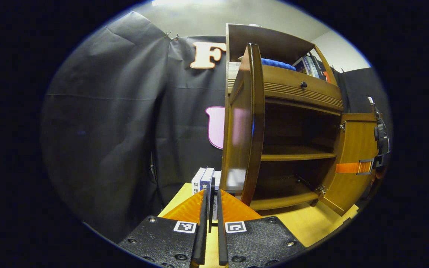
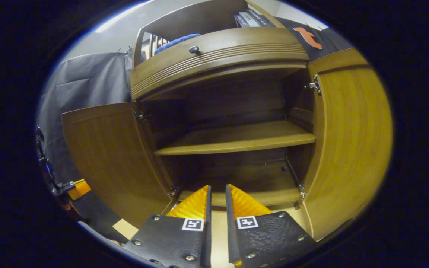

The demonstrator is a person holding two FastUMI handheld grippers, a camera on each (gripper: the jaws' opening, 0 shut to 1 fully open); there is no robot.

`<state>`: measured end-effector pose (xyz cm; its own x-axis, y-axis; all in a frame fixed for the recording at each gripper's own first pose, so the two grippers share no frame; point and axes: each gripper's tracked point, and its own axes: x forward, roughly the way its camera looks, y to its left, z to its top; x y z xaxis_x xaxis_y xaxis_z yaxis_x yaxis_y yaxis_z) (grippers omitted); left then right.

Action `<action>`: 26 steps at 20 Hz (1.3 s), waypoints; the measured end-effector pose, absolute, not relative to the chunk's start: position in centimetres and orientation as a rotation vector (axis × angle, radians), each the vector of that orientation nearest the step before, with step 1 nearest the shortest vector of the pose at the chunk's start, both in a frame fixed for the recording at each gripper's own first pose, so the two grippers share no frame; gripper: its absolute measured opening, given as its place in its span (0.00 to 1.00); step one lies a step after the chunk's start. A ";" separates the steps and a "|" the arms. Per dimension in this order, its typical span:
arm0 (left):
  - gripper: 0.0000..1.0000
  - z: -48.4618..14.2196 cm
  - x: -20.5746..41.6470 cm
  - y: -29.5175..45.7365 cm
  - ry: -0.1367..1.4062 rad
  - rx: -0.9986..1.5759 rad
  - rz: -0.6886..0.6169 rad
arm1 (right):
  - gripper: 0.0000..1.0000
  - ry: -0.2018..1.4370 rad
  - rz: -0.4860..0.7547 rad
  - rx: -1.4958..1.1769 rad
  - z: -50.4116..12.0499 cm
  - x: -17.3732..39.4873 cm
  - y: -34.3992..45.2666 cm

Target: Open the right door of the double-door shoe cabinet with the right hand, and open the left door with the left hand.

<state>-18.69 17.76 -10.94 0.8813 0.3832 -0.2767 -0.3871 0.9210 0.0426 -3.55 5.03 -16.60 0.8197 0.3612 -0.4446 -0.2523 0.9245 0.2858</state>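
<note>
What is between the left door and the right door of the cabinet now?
In the right gripper view, the left door and right door stand open; between them lies the cabinet's open interior, crossed by one bare shelf.

Books (image 1: 313,67) half-hidden atop cabinet (image 1: 300,93)

I get dim, warm light in both views, coming from above: a bright strip glows at the top edge of the left gripper view. The cabinet (image 2: 237,137) interior sits in deep shadow, its back almost black. The left door (image 1: 242,126) carries a soft pink sheen, and the right door (image 2: 352,141) glows evenly in the right gripper view. Fisheye bending curves every straight edge, worst toward the rim, where detail goes soft. The centre stays sharp.
</note>
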 end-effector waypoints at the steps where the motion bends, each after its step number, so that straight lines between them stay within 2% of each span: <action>1: 0.22 -10.8 -18.9 18.1 0.285 -0.011 0.409 | 0.18 0.515 0.332 0.220 -16.7 -3.5 5.2; 4: 0.06 -10.5 -19.3 18.7 0.278 -0.020 0.430 | 0.18 0.517 0.349 0.216 -16.8 -3.2 5.6; 12: 0.14 -10.0 -20.3 19.5 0.270 -0.007 0.494 | 0.18 0.510 0.410 0.207 -16.9 -2.4 7.5; 17: 0.14 -8.8 -21.1 19.4 0.246 -0.003 0.555 | 0.18 0.499 0.436 0.198 -16.9 -2.4 7.4; 19: 0.06 -7.8 -21.4 19.1 0.228 0.004 0.573 | 0.18 0.495 0.450 0.193 -16.9 -2.4 7.1; 24: 0.06 -5.1 -21.2 16.7 0.185 0.040 0.581 | 0.18 0.481 0.468 0.192 -16.5 -2.5 5.5; 25: 0.22 -4.7 -20.7 15.8 0.177 0.045 0.570 | 0.18 0.478 0.467 0.188 -16.4 -2.6 4.9; 26: 0.22 -4.3 -20.2 14.9 0.171 0.049 0.558 | 0.18 0.475 0.463 0.183 -16.2 -2.6 4.2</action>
<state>-20.23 14.93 -4.32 0.8344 0.5309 -0.1482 -0.5227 0.8475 0.0927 -2.63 4.15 -16.23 0.7886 0.4692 -0.3974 -0.3857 0.8808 0.2746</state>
